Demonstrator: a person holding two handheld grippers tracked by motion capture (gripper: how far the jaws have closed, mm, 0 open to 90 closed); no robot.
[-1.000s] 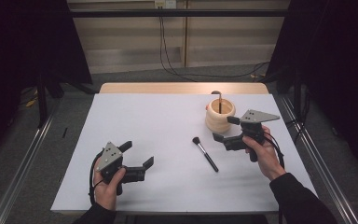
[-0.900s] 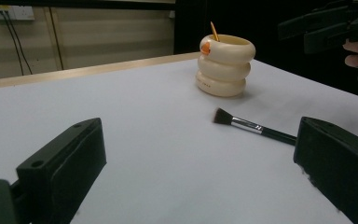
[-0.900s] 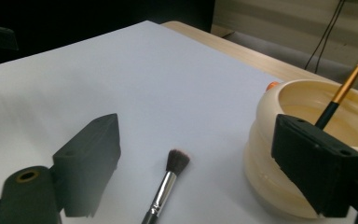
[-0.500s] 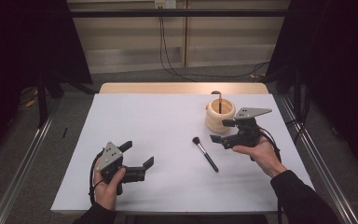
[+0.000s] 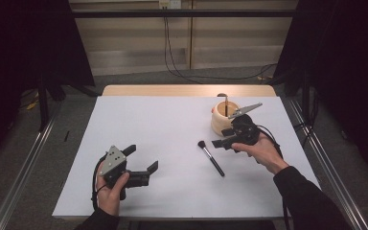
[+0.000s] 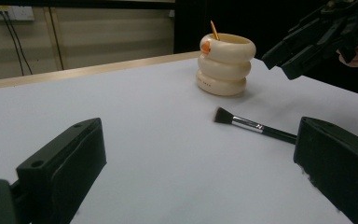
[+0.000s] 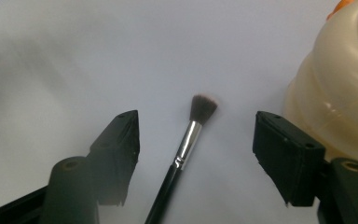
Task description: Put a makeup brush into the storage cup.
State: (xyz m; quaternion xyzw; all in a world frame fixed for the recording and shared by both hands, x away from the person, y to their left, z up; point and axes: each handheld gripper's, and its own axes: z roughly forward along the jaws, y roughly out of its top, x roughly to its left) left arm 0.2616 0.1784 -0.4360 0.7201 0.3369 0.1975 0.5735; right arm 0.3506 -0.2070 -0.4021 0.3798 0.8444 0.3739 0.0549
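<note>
Claw R (image 7: 196,154) moved over brush (image 7: 186,140), jaws closing, not gripping

The table cover (image 5: 172,143) is plain white, with a strip of pale wood at its far edge. The brush (image 5: 211,157) has a black handle, a silver ferrule and dark bristles (paler at the tips). The ringed pot (image 6: 226,64) is cream with an orange spot. Both grippers, left (image 5: 141,165) and right (image 5: 223,139), are black, each topped with a grey plate.
</note>
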